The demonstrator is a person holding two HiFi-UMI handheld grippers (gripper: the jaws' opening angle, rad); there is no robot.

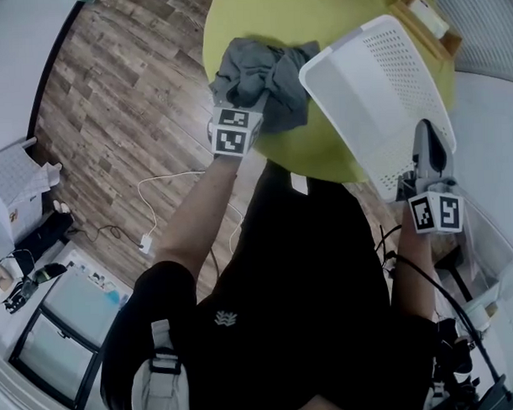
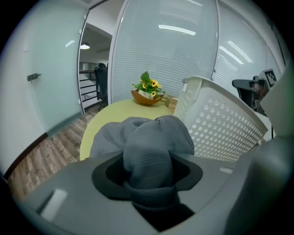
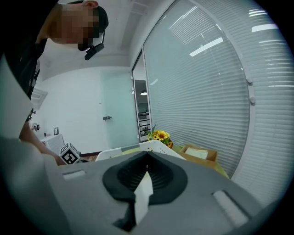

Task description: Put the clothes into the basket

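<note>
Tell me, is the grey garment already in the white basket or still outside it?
Outside. The grey garment is bunched at the edge of the yellow-green table beside the white basket, pinched in the left gripper.

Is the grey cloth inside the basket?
No, the cloth is over the table, beside the tilted basket.

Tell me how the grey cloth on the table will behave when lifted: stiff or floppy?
Probably floppy: the grey cloth lies in soft folds and bunches where the left gripper pinches it, so it should drape. Likely light for its size; it looks thin. Loose parts may drag over the table or catch the basket rim.
</note>
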